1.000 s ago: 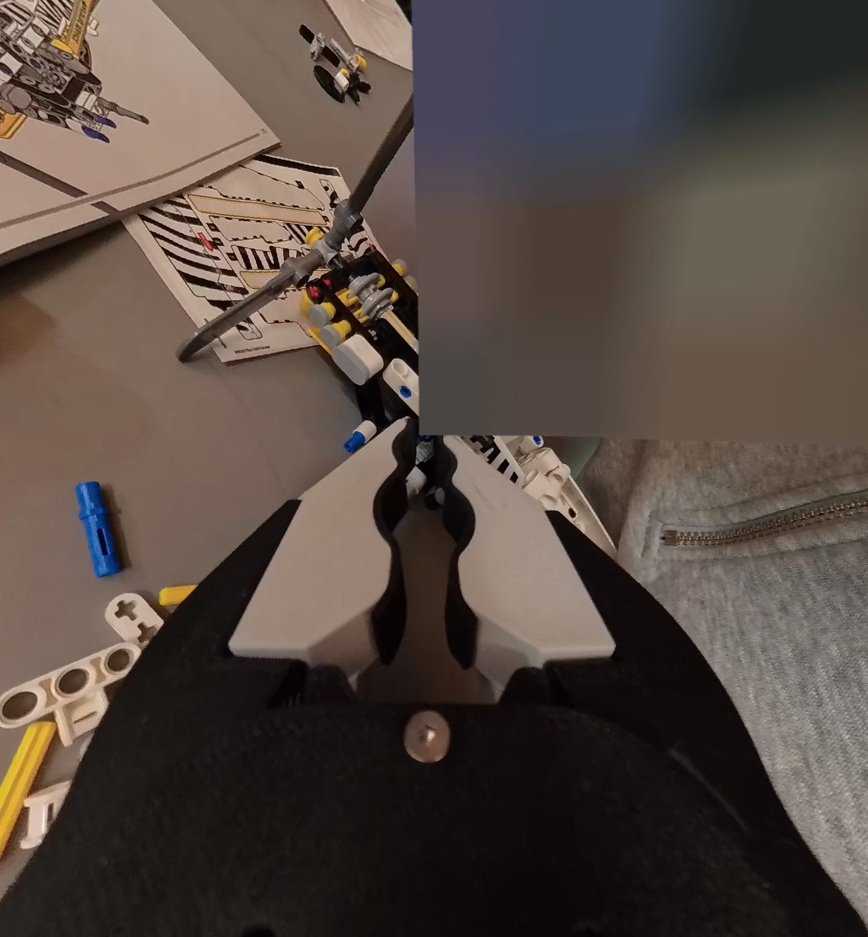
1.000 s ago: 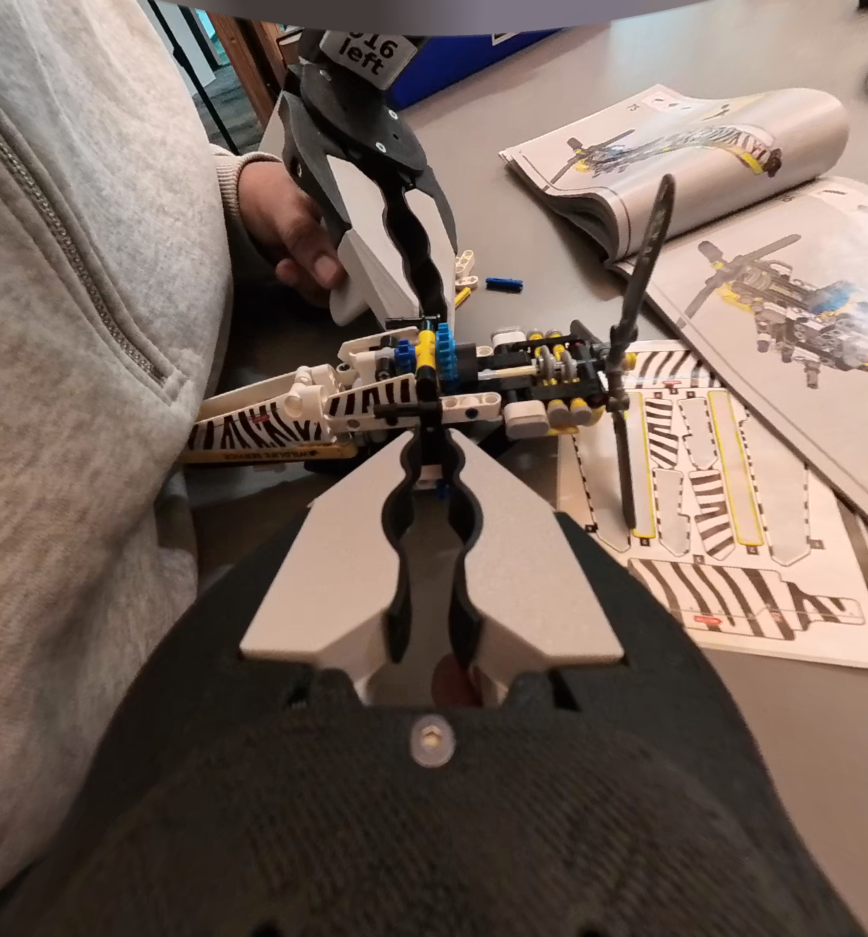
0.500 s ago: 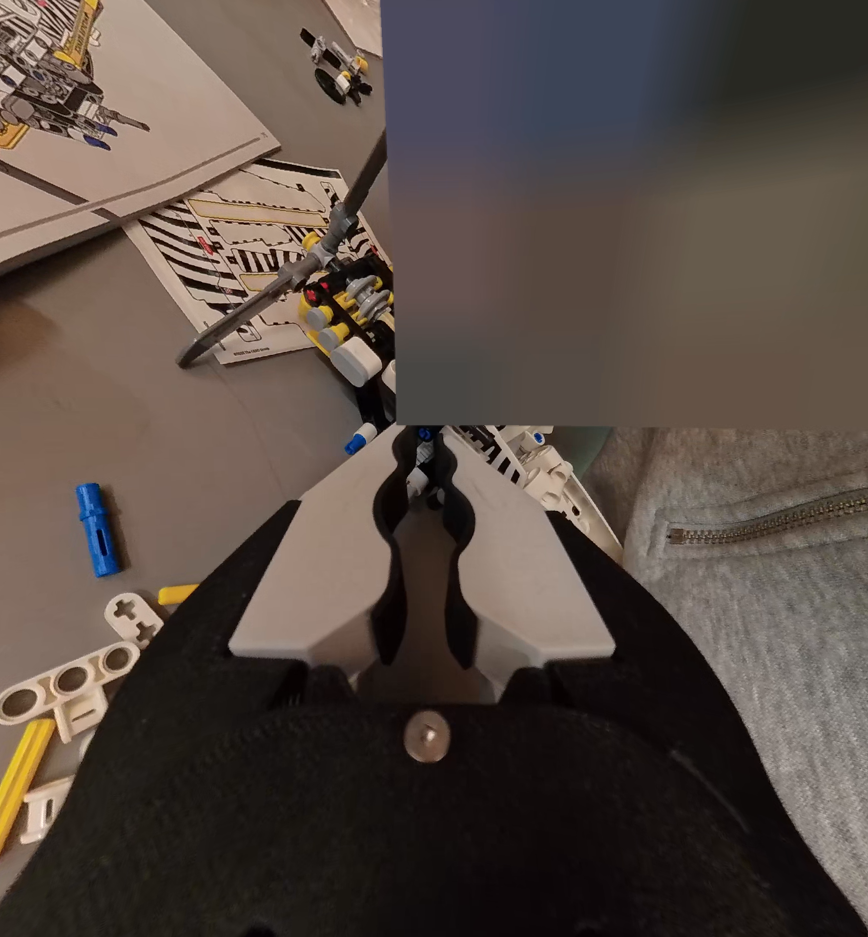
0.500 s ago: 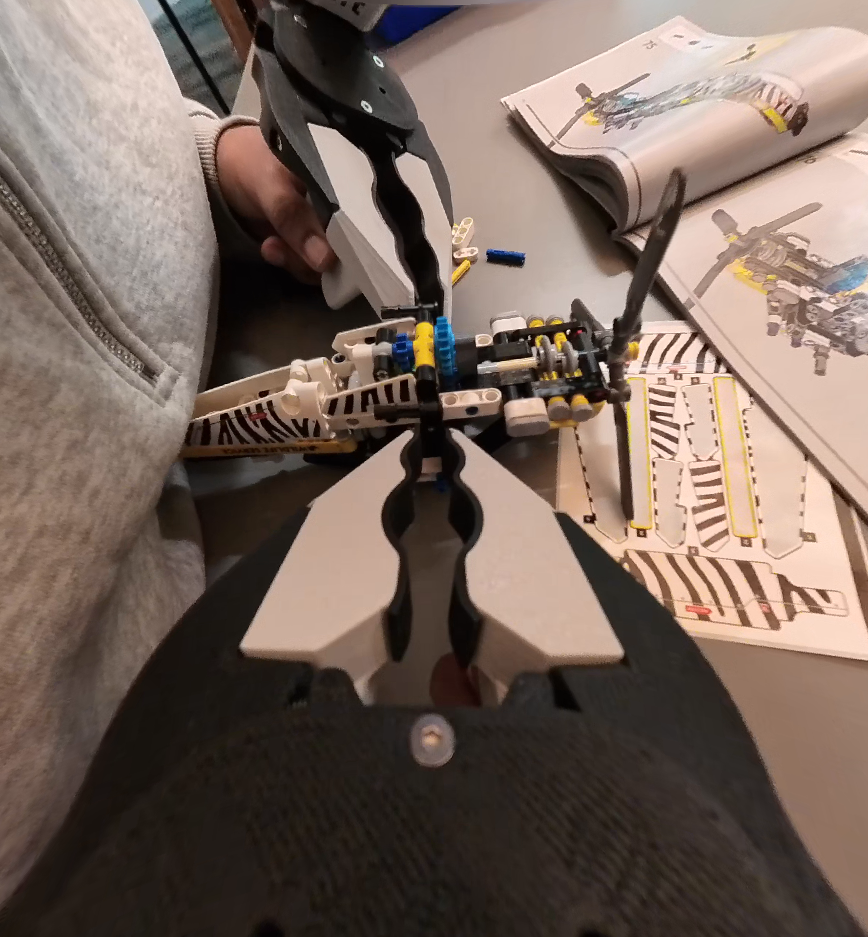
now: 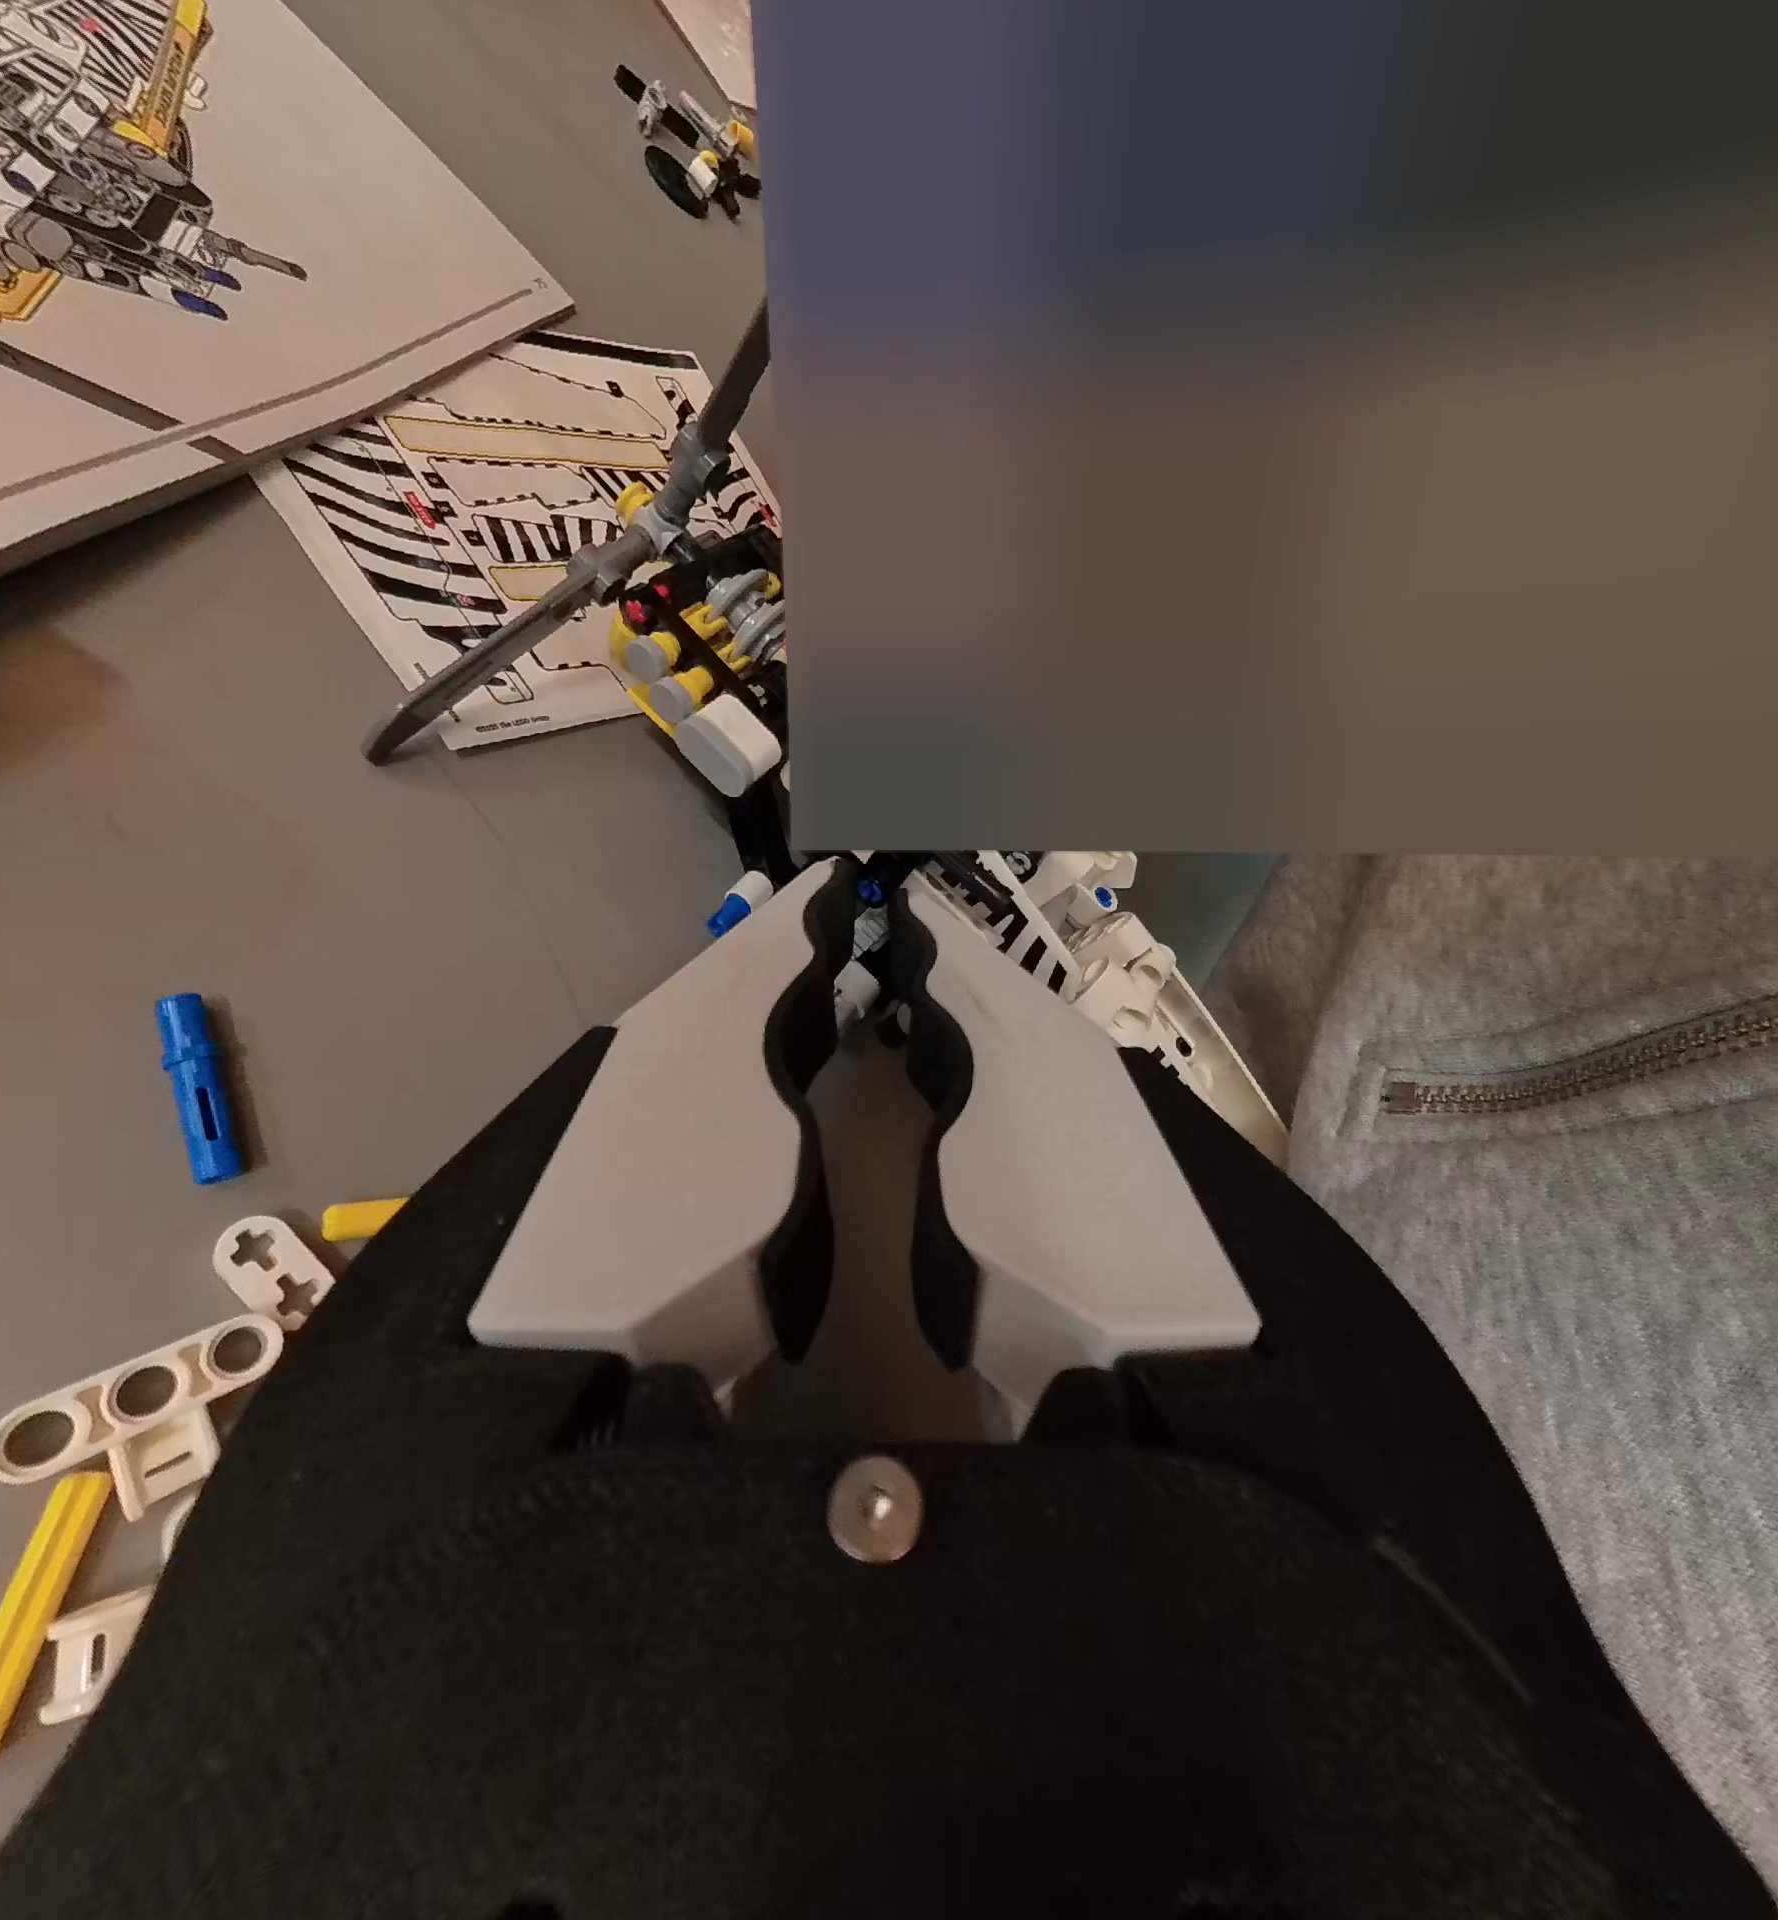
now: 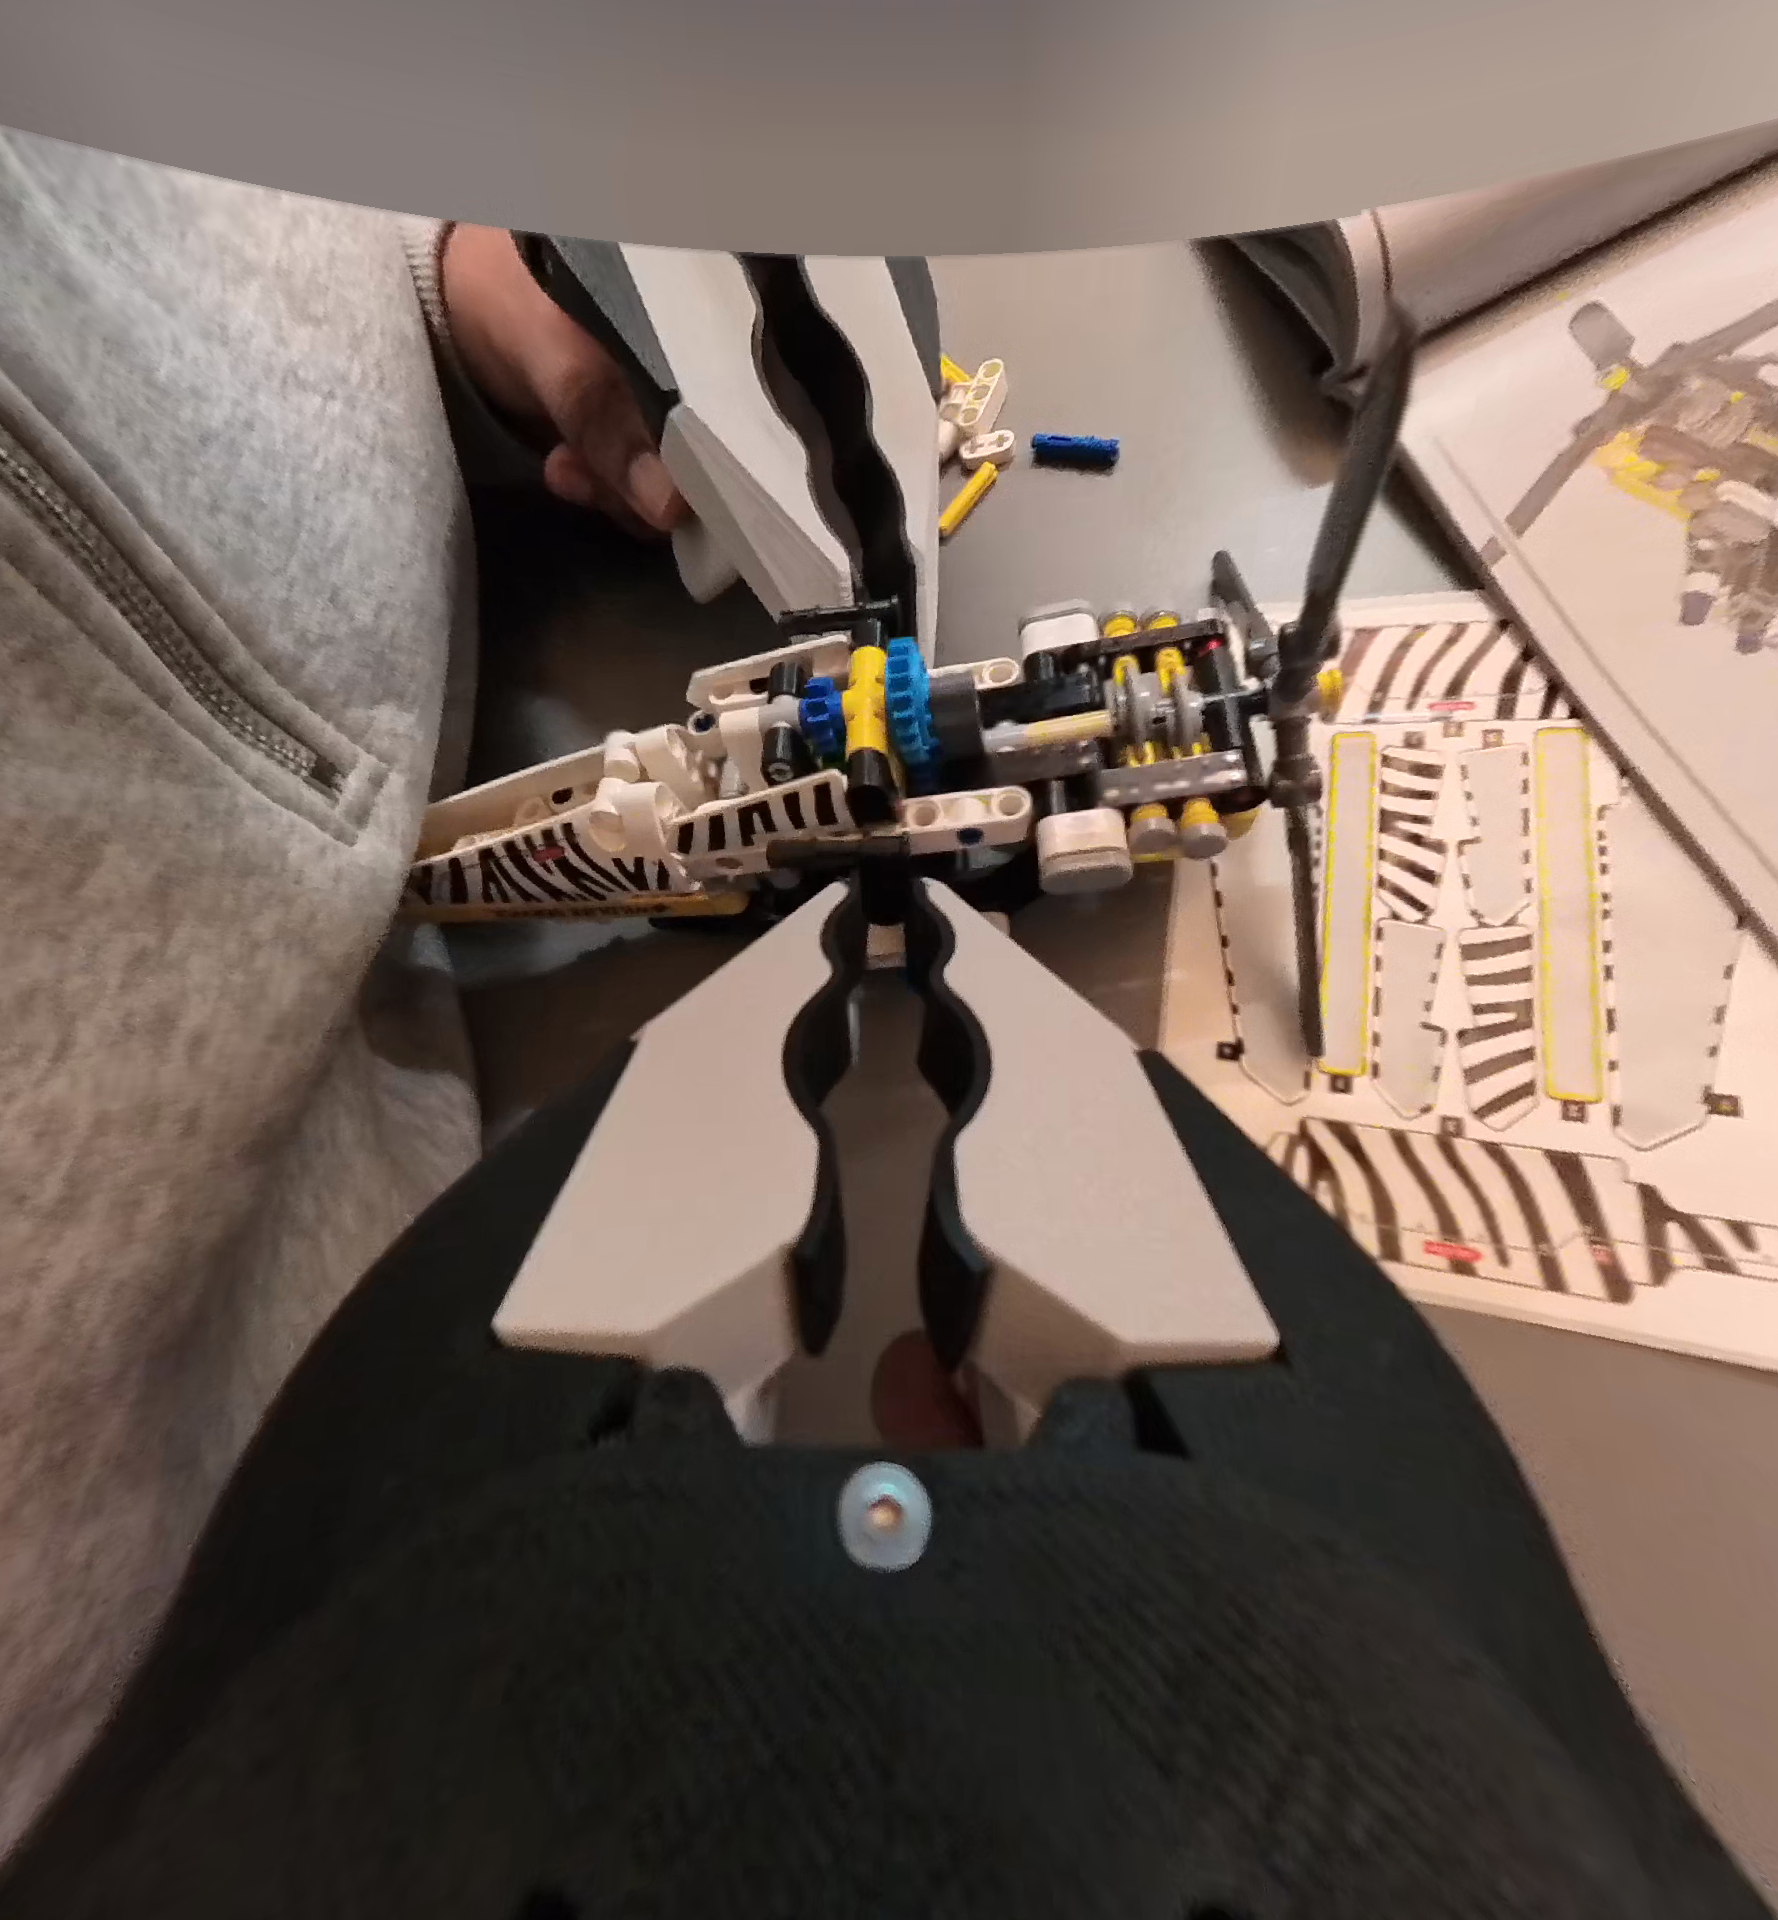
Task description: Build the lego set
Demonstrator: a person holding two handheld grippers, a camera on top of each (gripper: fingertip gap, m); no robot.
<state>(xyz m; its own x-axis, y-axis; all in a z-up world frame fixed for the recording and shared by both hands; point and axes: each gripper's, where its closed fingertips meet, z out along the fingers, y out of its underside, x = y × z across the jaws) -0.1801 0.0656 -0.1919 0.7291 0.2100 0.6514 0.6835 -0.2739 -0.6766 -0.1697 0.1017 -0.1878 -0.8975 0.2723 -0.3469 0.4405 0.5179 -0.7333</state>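
1. Instruction booklet (image 5: 272, 260) lies open beyond the model; sticker sheet (image 6: 1487, 935) just beside the model's nose. Both carry print; I leave it unread.
2. Lego helicopter model (image 6: 864, 748), zebra-striped tail toward the person's grey sweater (image 6: 137, 727), now sits closer and more level than a second ago, so the pair are steadying it for the next fit, I judge.
3. Right gripper (image 6: 883, 914) clenched on the model's near side.
4. Left gripper (image 5: 869, 914) clenched on its far side.
5. Blue pin (image 5: 197, 1086) lies loose, well apart from the model.
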